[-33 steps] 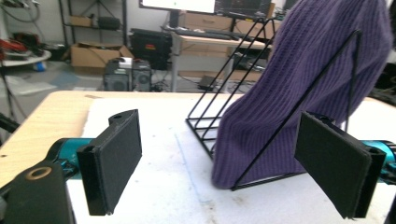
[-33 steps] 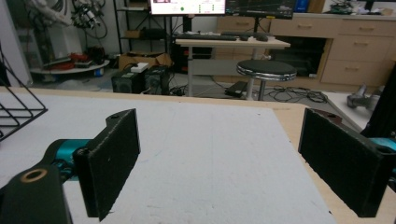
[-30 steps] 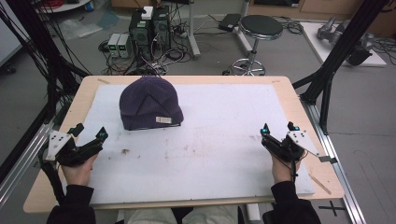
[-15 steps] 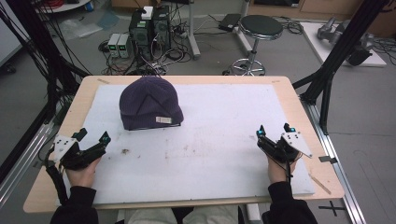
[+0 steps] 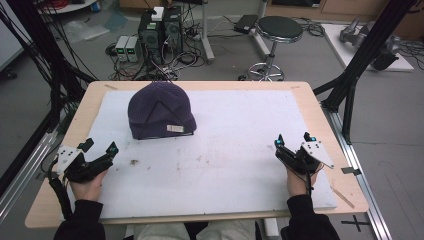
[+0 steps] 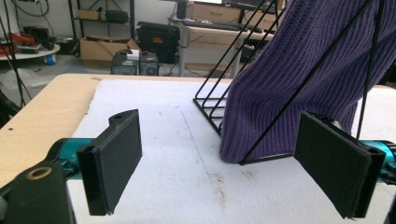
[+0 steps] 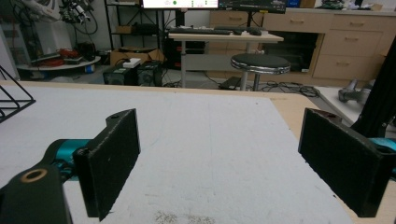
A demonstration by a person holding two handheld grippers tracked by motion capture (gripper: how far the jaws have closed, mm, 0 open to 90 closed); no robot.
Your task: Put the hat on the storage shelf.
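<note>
Purple knit hat (image 5: pixel 160 110) draped over black wire rack (image 6: pixel 219 105), far-left part of white mat (image 5: pixel 225 165) on tabletop (image 5: pixel 320 112). Left tongs (image 5: pixel 99 152) near left edge, jaws wide apart, empty. Right tongs (image 5: pixel 292 143) near right edge, wide apart, empty

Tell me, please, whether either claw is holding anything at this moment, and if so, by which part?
Nothing is held. The left claw and right claw both stand open over the white mat, apart from the purple beanie.
</note>
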